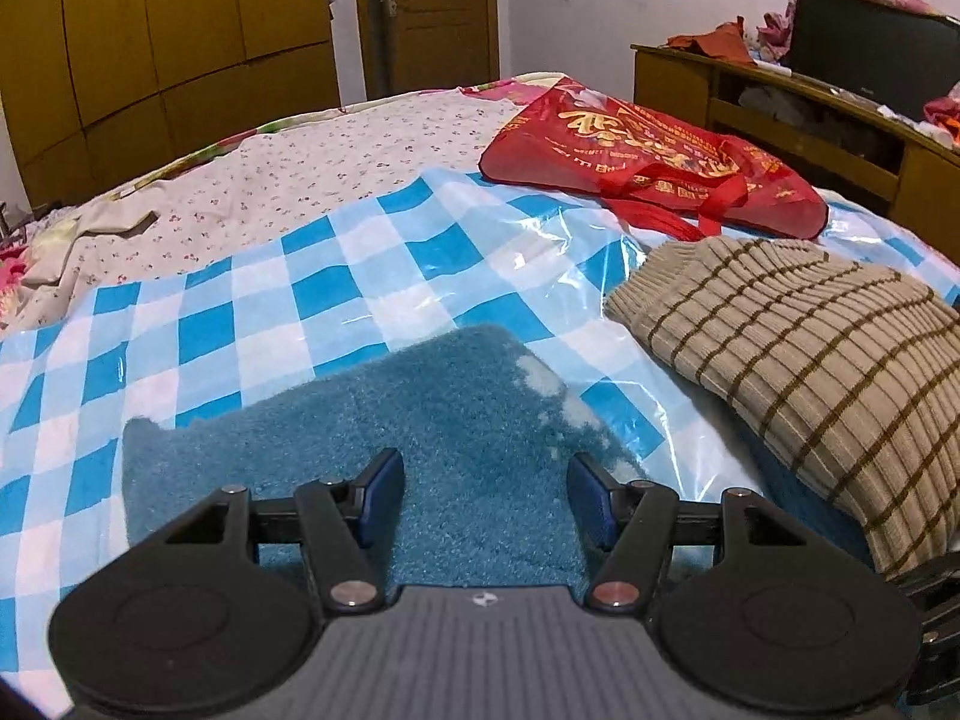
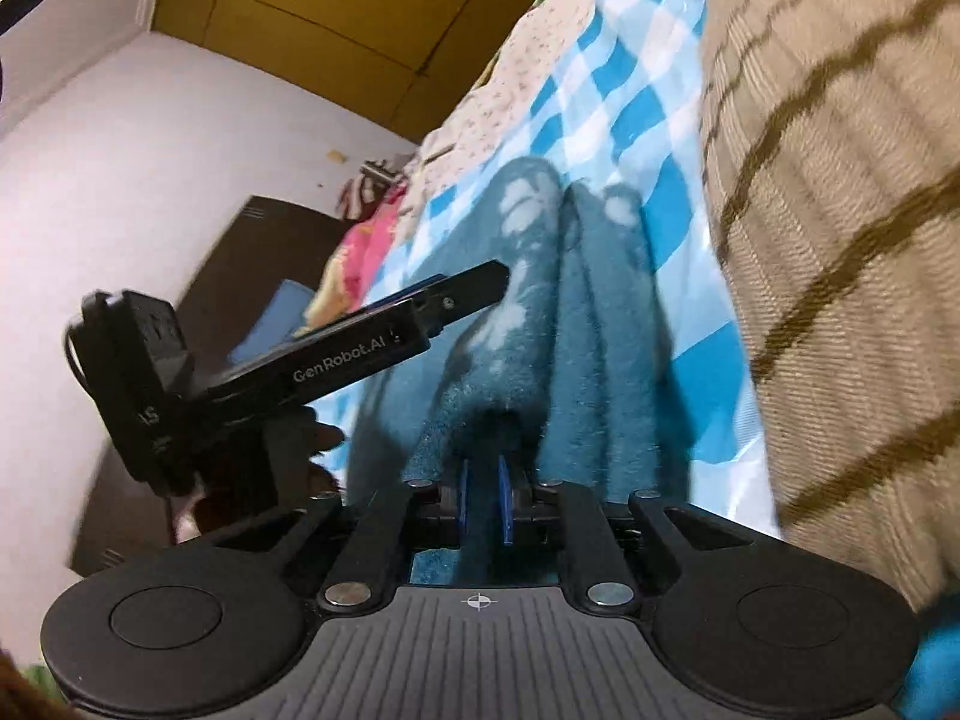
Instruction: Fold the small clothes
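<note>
A fuzzy teal garment with white spots lies on the blue-and-white checked plastic sheet. My left gripper is open just above it, the jaws wide apart and empty. My right gripper is shut on a bunched edge of the teal garment, pulling it up into ridges. The other gripper shows at the left of the right wrist view. A folded beige sweater with brown stripes lies to the right, also filling the right side of the right wrist view.
A red shopping bag lies beyond the sweater. The sheet covers a bed with a floral bedspread. A wooden TV stand stands at the right, a wardrobe and a door at the back.
</note>
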Motion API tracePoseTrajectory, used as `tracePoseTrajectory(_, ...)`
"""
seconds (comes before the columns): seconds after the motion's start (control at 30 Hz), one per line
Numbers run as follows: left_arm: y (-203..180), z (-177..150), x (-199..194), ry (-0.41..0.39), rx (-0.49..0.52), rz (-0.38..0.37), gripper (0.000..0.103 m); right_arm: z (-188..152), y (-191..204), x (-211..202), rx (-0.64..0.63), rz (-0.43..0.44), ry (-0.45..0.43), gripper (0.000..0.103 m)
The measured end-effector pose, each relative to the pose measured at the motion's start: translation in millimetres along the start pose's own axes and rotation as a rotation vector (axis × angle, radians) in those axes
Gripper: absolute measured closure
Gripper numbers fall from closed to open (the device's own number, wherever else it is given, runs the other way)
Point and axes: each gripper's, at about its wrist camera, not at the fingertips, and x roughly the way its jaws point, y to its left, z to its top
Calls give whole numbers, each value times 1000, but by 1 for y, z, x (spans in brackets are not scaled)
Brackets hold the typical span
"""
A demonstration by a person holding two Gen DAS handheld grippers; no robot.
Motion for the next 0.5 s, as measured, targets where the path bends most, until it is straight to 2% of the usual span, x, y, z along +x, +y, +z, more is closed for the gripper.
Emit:
tracePoseTrajectory(0.13, 1, -1, -1, -1, -3, -9, 32, -7, -3, -13, 5, 51, -30, 90)
tracePoseTrajectory(0.27, 0, -1, -1, 0, 7, -11, 32, -9, -4, -13, -23, 27, -49, 84)
tracePoseTrajectory(0.5, 5, -1, -2, -3, -10, -26, 32, -3, -7, 3, -1, 52, -15, 77)
